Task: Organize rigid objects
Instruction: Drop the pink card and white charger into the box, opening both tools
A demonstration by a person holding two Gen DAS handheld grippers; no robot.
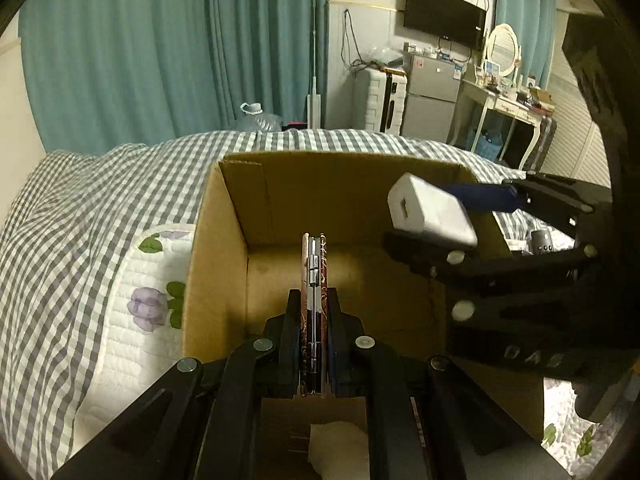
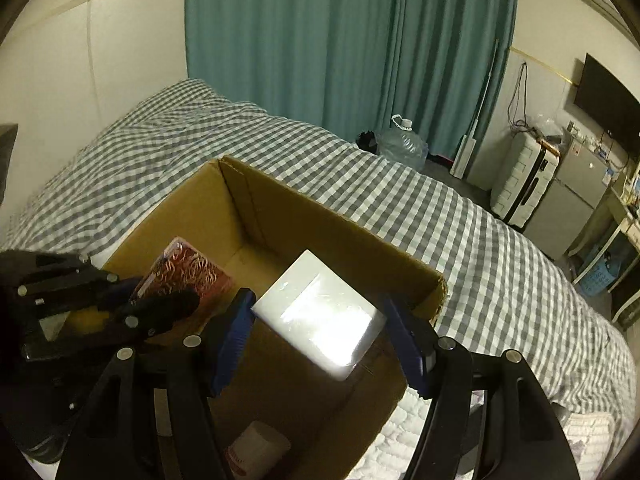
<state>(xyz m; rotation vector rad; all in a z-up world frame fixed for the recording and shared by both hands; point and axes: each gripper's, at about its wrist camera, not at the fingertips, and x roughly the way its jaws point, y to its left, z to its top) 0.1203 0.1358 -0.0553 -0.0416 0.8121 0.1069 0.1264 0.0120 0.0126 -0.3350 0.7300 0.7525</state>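
1. My left gripper (image 1: 314, 308) tilts down over the open cardboard box (image 1: 224, 240), its jaws clamped tight on a thin red-patterned case (image 1: 314, 276) held edge-on, sticking out past the fingertips above the box floor.
2. My right gripper (image 2: 320, 320) tilts down at a similar slant over the same box, its blue pads (image 2: 234, 332) pressed on either side of a white rectangular block (image 2: 320, 316), which hangs above the box interior, near its right wall.
3. In the right wrist view my left gripper comes in from the left, carrying the red case just beside the white block; the two are apart.
4. Low in the box, near me, lies a small pale cylinder with a red band (image 2: 256, 450); whether it touches the wall I cannot tell.
5. The box sits on a white quilted pad with purple flowers (image 1: 148, 304).
6. Beyond lies the grey-and-white checked bedspread (image 2: 440, 208).
7. Farthest off hang teal curtains (image 2: 320, 40), with a water jug (image 2: 402, 144) on the floor.
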